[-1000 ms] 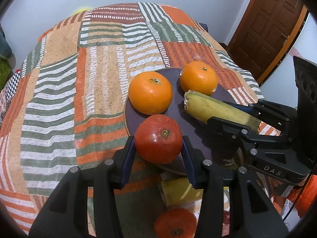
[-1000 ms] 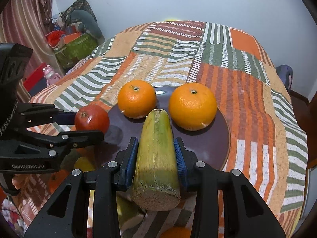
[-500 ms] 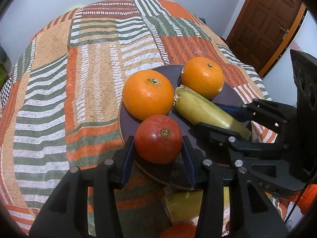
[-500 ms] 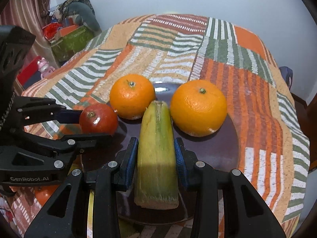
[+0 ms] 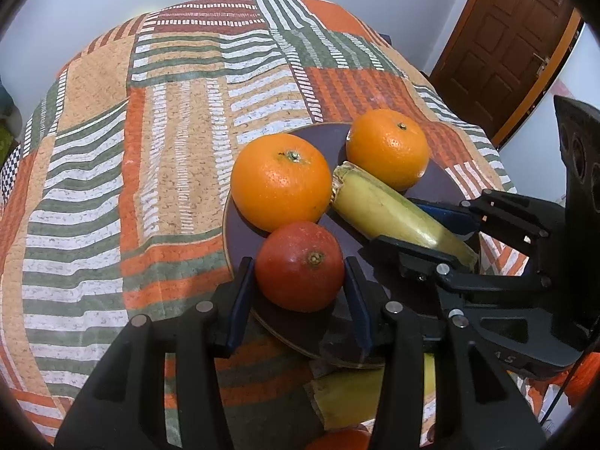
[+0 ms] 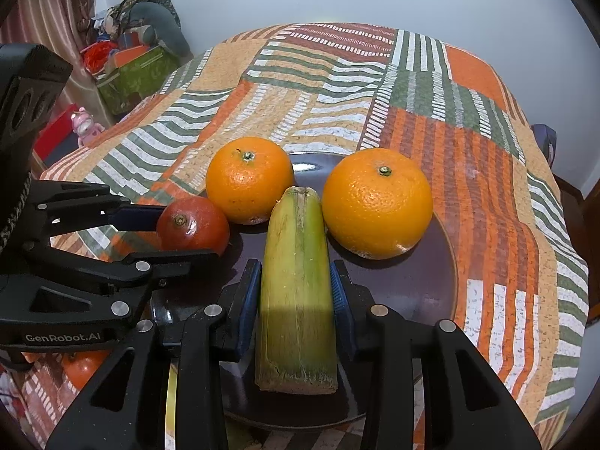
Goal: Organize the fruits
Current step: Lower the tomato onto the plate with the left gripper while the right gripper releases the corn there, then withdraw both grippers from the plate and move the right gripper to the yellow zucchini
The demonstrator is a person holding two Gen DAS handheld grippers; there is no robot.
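A dark round plate [image 5: 442,191] [image 6: 431,281] sits on the patchwork tablecloth and holds two oranges [image 5: 281,182] [image 5: 388,148], also seen in the right wrist view [image 6: 249,180] [image 6: 377,202]. My left gripper [image 5: 300,292] is shut on a red tomato-like fruit [image 5: 300,266] [image 6: 193,227] over the plate's near left edge. My right gripper [image 6: 296,296] is shut on a yellow-green corn cob in its husk [image 6: 296,285] [image 5: 390,210], held over the plate between the oranges. The right gripper shows in the left wrist view [image 5: 435,232].
More fruit lies on the cloth below the plate: a yellow piece [image 5: 348,397] and an orange-red one [image 5: 337,440] [image 6: 84,365]. A wooden door [image 5: 502,45] stands at the right. Boxes and toys [image 6: 131,63] sit on the floor at the left.
Both grippers moved forward with their fruit, further over the plate. The tomato now sits close to the near orange, and the corn tip lies between the two oranges.
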